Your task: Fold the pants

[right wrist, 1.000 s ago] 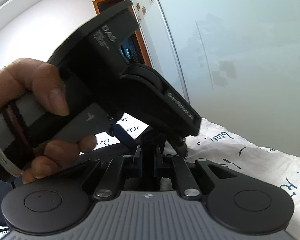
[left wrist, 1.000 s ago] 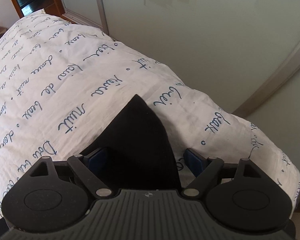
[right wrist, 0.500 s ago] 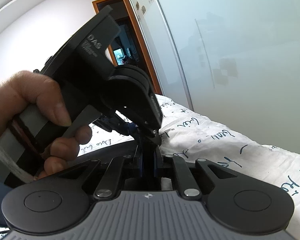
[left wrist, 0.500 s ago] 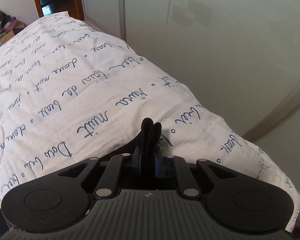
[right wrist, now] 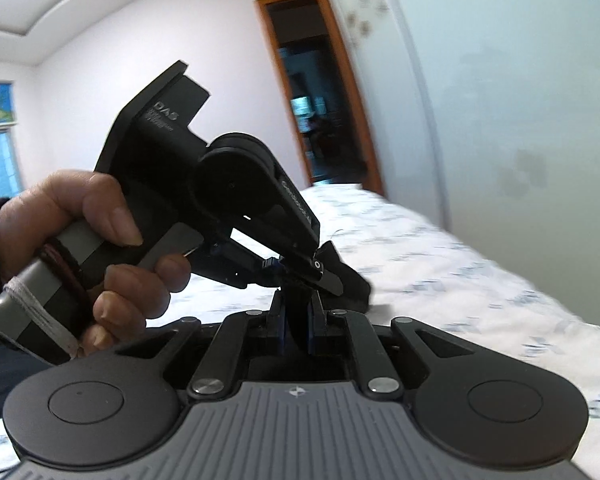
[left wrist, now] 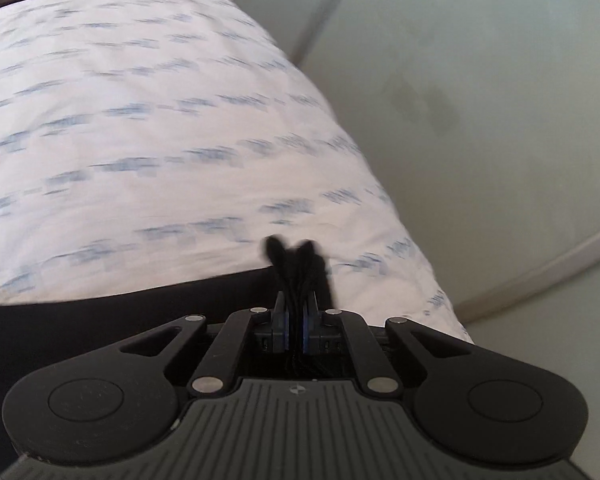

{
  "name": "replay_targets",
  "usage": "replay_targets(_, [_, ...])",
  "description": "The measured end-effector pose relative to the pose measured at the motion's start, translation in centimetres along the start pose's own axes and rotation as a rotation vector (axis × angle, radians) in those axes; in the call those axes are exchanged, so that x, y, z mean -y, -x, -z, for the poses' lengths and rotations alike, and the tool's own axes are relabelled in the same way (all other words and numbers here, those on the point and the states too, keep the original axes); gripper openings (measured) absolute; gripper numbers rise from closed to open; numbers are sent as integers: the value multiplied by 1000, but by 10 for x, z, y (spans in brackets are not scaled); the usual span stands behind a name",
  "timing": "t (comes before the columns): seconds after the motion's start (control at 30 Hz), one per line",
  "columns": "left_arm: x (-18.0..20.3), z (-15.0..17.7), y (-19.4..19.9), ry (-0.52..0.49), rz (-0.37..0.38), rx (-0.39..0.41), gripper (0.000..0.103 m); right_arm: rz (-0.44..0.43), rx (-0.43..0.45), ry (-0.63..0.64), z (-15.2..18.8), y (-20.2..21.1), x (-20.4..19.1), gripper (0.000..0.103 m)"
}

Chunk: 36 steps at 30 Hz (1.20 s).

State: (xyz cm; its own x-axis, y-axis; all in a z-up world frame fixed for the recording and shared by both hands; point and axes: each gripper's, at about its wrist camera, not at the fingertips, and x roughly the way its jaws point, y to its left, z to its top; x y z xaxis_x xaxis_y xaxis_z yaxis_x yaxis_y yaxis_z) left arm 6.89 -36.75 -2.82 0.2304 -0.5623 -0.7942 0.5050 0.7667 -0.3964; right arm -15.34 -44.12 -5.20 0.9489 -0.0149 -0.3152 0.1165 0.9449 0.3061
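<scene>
Both grippers nearly closed on black cloth. Left gripper (left wrist: 296, 320): jaws closing the last bit, pads pinching a bunched fold of the pants (left wrist: 100, 320), tuft sticking out past the tips. Right gripper (right wrist: 296, 320) clamped on dark fabric, probably the same pants; view blocked by the left hand (right wrist: 80, 248). Pants drape dark across the near edge of the script-print bedspread (left wrist: 160, 140).

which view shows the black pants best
The left wrist view: the black pants spread across the bedspread, a bunched tuft pinched in the closing left gripper. The right wrist view shows only a dark fold between the right gripper's jaws, partly hidden behind the hand-held left gripper.
</scene>
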Motion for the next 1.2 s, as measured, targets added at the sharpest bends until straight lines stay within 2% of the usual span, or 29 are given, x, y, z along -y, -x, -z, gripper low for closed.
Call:
replay_targets(0.17, [-89, 13, 58, 163, -2, 38, 8, -162, -79, 54, 3, -22, -55, 9])
replay_targets(0.33, [-178, 36, 116, 248, -74, 90, 8, -323, -163, 150, 14, -46, -133, 9])
replay_targets(0.47, [-251, 55, 148, 349, -97, 103, 8, -396, -241, 245, 33, -68, -194, 9])
replay_targets(0.53, [-283, 63, 153, 393, -70, 91, 7, -409, -275, 293, 44, -78, -222, 9])
replay_targets(0.6, [-308, 72, 152, 433, -41, 89, 8, -406, -274, 379, 57, -79, -245, 9])
replay_targets(0.67, [-323, 83, 151, 457, -2, 96, 10, -395, -290, 448, 70, -81, -261, 9])
replay_targets(0.77, [-332, 92, 153, 466, 40, 131, 9, -390, -319, 483, 79, -87, -269, 9])
replay_targets(0.9, [-331, 90, 159, 430, 35, 154, 7, -384, -331, 497, 77, -89, -280, 9])
replay_targets(1.07, [-348, 93, 163, 463, 32, 173, 8, -391, -340, 493, 76, -105, -294, 9])
replay_targets(1.2, [-362, 103, 163, 496, 78, 179, 18, -384, -395, 527, 83, -121, -302, 10])
